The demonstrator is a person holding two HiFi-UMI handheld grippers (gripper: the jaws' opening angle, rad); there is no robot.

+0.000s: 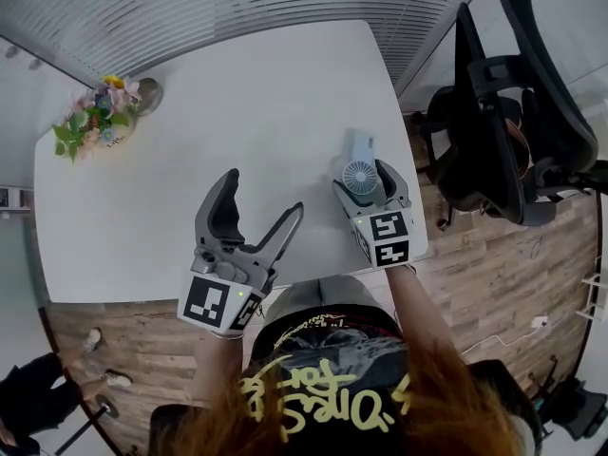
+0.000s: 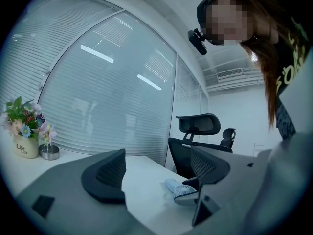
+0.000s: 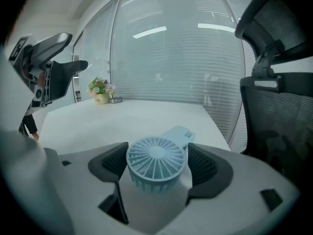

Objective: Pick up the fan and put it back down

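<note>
A small pale blue hand fan [image 1: 360, 152] lies near the right edge of the white table [image 1: 237, 93]. Its round grille head [image 3: 156, 163] sits between the two pads of my right gripper [image 1: 364, 180], which is shut on it. The fan's handle points away from me. I cannot tell whether the fan rests on the table or is just off it. My left gripper [image 1: 265, 191] is held over the front of the table, open, with nothing between its jaws. In the left gripper view the fan [image 2: 178, 189] shows low on the tabletop beyond the right jaw.
A pot of flowers [image 1: 93, 122] and a small metal dish [image 1: 149, 93] stand at the table's far left corner. A black office chair [image 1: 503, 122] stands just off the right edge. A glass wall with blinds runs behind the table.
</note>
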